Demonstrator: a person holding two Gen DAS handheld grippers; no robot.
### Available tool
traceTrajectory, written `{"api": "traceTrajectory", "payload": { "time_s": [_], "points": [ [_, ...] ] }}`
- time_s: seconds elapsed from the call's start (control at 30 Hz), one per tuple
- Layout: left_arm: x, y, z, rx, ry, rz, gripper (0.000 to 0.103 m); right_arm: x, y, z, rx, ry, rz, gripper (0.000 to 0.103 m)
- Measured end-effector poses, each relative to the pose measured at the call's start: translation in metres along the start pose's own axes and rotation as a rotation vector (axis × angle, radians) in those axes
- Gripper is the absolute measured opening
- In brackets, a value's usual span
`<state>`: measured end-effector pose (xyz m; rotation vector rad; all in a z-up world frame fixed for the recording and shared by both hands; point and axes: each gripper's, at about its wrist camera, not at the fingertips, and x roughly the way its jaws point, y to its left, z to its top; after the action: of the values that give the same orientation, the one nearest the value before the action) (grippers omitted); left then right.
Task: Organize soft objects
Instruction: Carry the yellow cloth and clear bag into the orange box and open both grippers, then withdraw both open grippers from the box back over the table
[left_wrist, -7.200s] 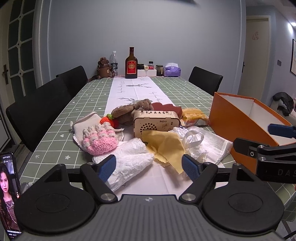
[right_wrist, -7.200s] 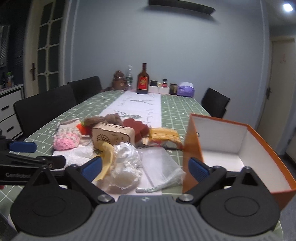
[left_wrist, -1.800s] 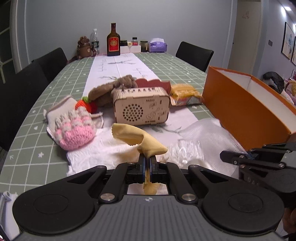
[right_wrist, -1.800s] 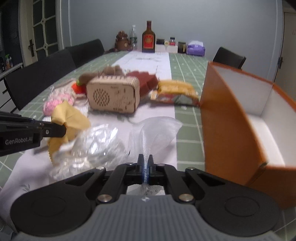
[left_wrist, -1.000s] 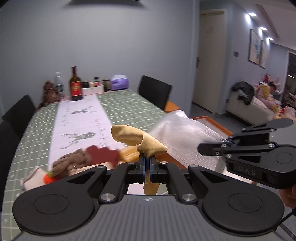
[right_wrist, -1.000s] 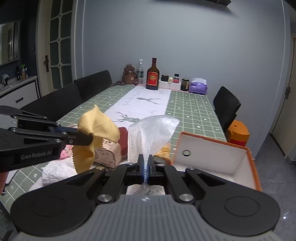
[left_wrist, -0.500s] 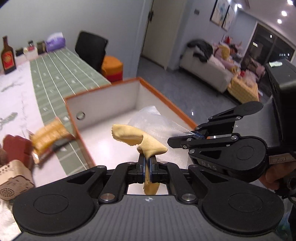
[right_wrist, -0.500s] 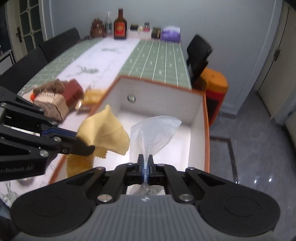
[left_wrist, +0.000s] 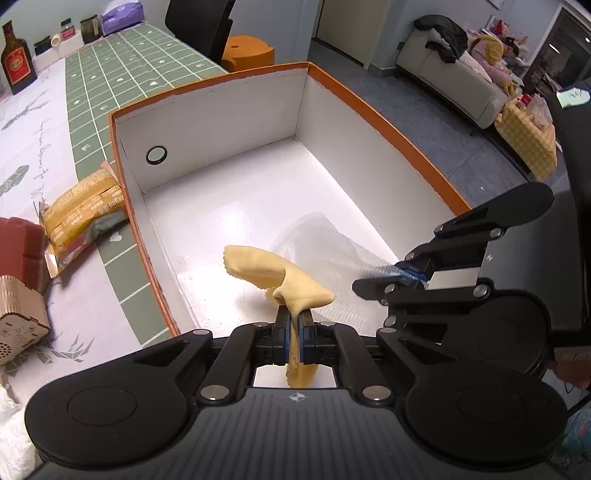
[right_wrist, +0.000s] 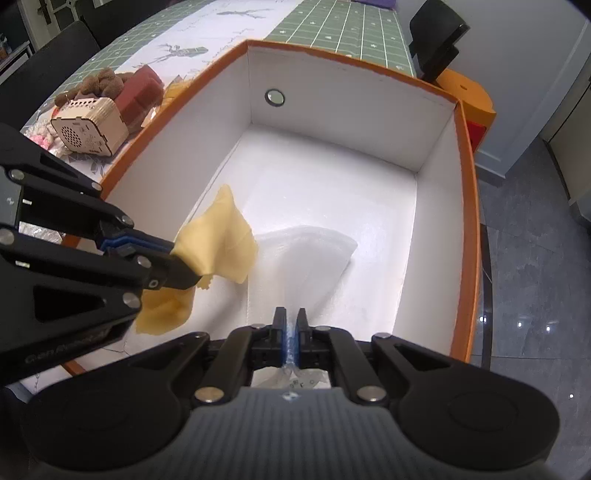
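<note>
**Two soft items held over one open box**

One yellow cloth (left_wrist: 275, 275) is pinched between the pressed-together jaws of the left gripper (left_wrist: 294, 329). Its free end sticks out ahead of the fingers, long axis running up and to the left in the left wrist view, above the box floor. One clear mesh bag (right_wrist: 310, 258) is pinched in the right gripper (right_wrist: 291, 332), jaws closed on its gathered neck. The bag fans out away from the fingers toward the far wall of the box, its wide end low over the floor; contact cannot be told.

One orange box (right_wrist: 467, 206), white inside, stands open, with both grippers angled down into it, side by side.

Outside the box on the table (left_wrist: 147, 55): one wooden radio (right_wrist: 88, 123), one yellow snack pack (left_wrist: 83, 206), one brown plush toy (right_wrist: 99, 83), one bottle (left_wrist: 16, 64).
</note>
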<state>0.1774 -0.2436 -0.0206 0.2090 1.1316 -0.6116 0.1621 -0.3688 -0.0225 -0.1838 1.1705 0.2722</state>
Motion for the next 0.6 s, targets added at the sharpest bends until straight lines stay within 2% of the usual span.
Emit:
{"api": "traceTrajectory", "payload": {
  "time_s": [0.23, 0.37, 0.4, 0.5, 0.6],
  "points": [
    [0.008, -0.002, 0.005, -0.029, 0.047, 0.012, 0.006, 0.015, -0.003, 0.0, 0.01, 0.05, 0.028, 0.006],
    [0.007, 0.001, 0.008, -0.04, 0.052, -0.007, 0.015, 0.015, -0.004, 0.0, 0.003, 0.047, 0.032, 0.008],
    [0.007, 0.002, 0.009, -0.04, 0.053, -0.014, 0.016, 0.014, -0.004, 0.0, 0.002, 0.043, 0.031, 0.01],
    [0.005, 0.001, 0.011, -0.052, 0.039, -0.029, 0.025, 0.007, -0.004, 0.001, -0.001, 0.026, 0.033, 0.026],
    [-0.001, -0.001, 0.012, -0.044, 0.018, -0.031, 0.034, -0.002, -0.004, 0.0, -0.001, 0.009, 0.023, 0.027]
  ]
}}
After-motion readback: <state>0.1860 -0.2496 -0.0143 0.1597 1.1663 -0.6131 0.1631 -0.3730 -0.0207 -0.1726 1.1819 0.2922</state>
